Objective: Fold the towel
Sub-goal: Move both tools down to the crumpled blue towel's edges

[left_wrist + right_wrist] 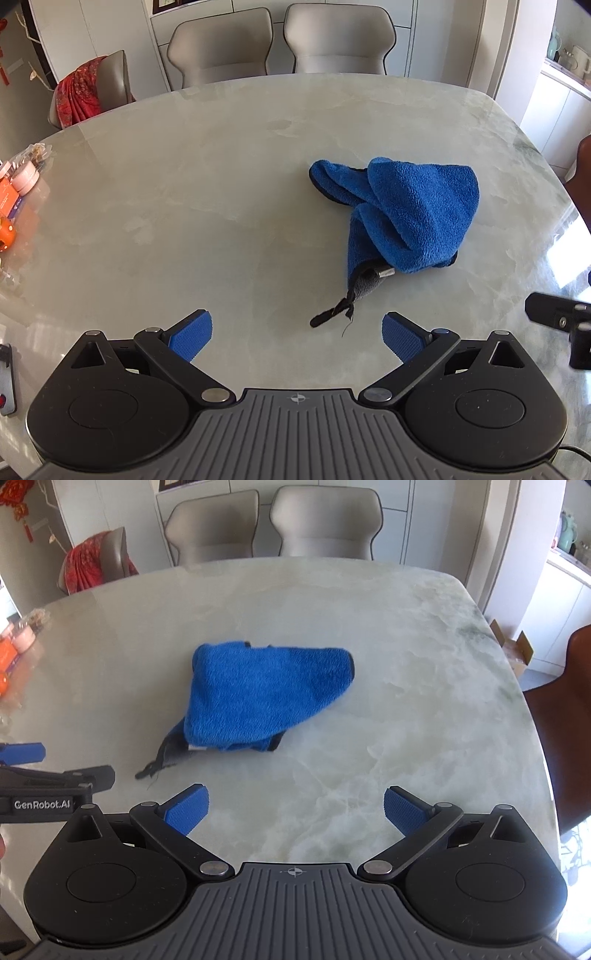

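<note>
A blue towel (406,210) lies crumpled in a heap on the marble table (184,192), with a grey underside corner and a black hanging loop (330,312) trailing toward me. My left gripper (297,334) is open and empty, just short of the loop. In the right wrist view the same towel (258,698) lies ahead and slightly left on the table (406,701). My right gripper (295,810) is open and empty, a little short of the towel. The left gripper's side (55,779) shows at the left edge of that view.
Two grey chairs (280,40) stand at the far side, and one with a red cloth (83,92) at the far left. Orange packets and small jars (18,184) sit at the table's left edge. A brown chair (561,720) stands at the right.
</note>
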`<state>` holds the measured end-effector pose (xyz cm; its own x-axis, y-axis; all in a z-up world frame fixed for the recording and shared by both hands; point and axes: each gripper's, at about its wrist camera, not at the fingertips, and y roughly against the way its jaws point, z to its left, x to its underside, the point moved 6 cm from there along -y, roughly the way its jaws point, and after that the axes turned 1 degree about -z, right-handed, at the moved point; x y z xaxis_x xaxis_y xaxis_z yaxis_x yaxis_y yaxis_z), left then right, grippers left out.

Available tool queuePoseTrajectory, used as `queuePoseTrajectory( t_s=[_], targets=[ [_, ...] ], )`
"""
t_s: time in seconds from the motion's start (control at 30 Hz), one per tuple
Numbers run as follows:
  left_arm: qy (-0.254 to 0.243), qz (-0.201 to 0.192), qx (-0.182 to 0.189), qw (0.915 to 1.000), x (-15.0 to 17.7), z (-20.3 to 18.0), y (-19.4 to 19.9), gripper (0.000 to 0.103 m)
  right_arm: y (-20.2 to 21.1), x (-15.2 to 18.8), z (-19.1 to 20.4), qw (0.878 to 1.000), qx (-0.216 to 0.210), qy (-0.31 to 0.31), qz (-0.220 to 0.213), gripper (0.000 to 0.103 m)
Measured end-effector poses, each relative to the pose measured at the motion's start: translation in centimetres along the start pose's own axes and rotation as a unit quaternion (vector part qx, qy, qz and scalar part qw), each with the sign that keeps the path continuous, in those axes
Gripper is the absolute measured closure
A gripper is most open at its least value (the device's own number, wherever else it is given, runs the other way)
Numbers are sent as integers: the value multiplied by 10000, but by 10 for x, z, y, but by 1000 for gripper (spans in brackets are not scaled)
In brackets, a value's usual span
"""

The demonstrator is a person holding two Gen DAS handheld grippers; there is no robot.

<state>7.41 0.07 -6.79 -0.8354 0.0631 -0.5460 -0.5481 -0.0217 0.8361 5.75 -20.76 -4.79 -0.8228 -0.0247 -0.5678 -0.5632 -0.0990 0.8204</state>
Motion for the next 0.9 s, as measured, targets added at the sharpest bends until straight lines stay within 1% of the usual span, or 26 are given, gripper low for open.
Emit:
queuePoseTrajectory(
  t_s=[0.17, 0.27, 0.53, 0.67, 0.8, 0.9],
  targets=[
    [-116, -199, 154, 9996, -24, 3, -6, 2, -9, -18, -12, 9999, -20, 44, -154, 1],
    [-202, -312, 179, 9991, -41, 5, -13, 2, -16, -28, -20, 9998, -45, 41, -200, 1],
    [-456, -421, 363, 9974, -77, 5, -39, 2, -40, -60, -39, 9989, -289, -283, -221, 2],
    [-529, -417, 542, 9963, -91, 5, -53, 2, -55, -74, -43, 9995, -164, -148, -244, 2],
    [-603, -436, 756, 9944, -108, 7, -68, 2, -67, -90, -45, 9986, -373, -182, -323, 2],
    [-479, -384, 1020, 9929, -118, 10, -79, 2, -75, -100, -49, 9977, -479, -228, -416, 3]
  ],
)
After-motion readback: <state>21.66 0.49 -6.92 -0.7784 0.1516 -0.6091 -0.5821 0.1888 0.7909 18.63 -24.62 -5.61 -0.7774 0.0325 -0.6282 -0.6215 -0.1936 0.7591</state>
